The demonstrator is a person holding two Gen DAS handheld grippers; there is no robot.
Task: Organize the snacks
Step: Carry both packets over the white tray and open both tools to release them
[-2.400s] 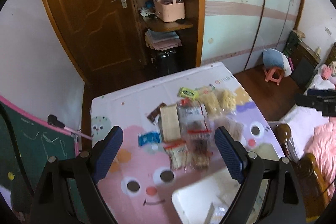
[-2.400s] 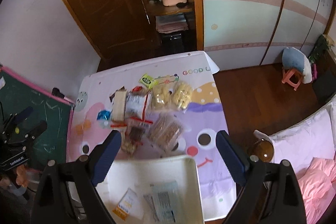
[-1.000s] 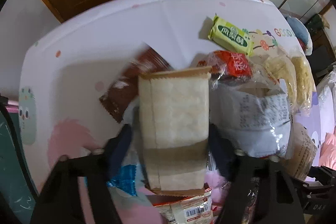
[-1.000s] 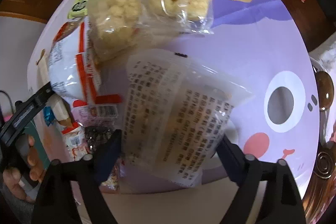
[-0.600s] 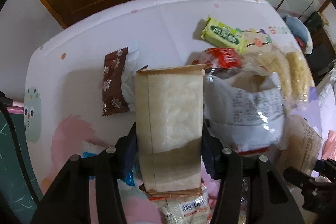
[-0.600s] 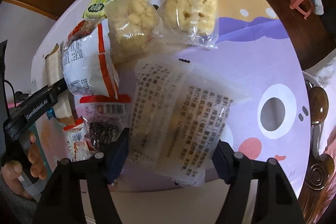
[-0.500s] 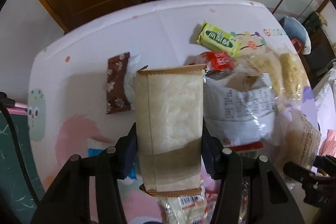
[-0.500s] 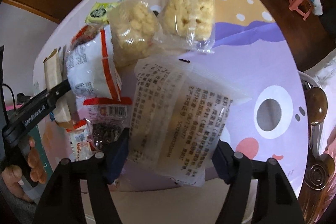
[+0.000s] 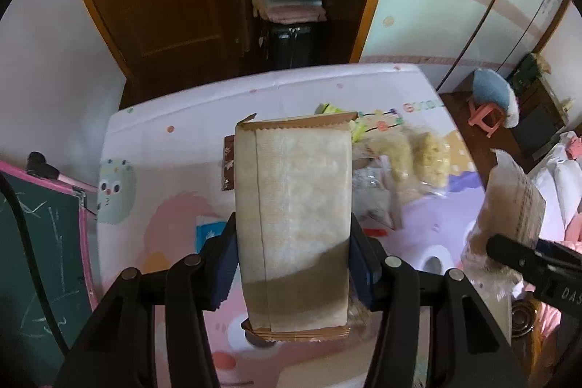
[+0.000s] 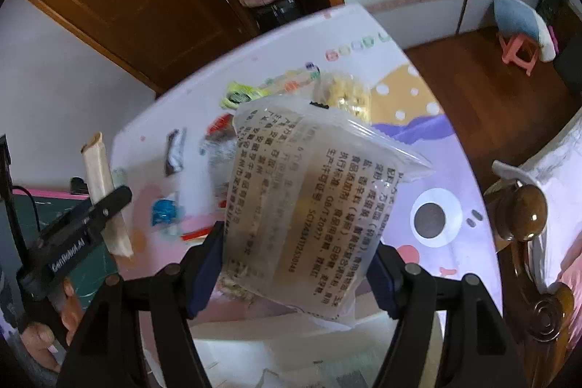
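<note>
My left gripper (image 9: 293,251) is shut on a tall beige snack packet with brown crimped ends (image 9: 294,217), held up above the table. In the right wrist view that same beige packet (image 10: 103,191) shows edge-on at the left, in the left gripper (image 10: 109,206) that a hand holds. My right gripper (image 10: 296,273) is shut on a clear bag printed with black text (image 10: 309,202), also lifted off the table. The clear bag (image 9: 509,206) appears at the right of the left wrist view. Several snacks stay on the cartoon tablecloth (image 9: 163,170): a green packet (image 10: 238,97), yellow puffed bags (image 9: 418,151), a brown wrapper (image 10: 174,151).
A white tray (image 10: 254,351) lies at the near table edge below the right gripper. A green chalkboard (image 9: 36,242) stands to the left. A wooden door and shelves are behind the table. A bedpost (image 10: 527,213) and bedding are at the right.
Both grippers closed on their packets and rose well above the table with them. The snack pile now looks smaller and farther below.
</note>
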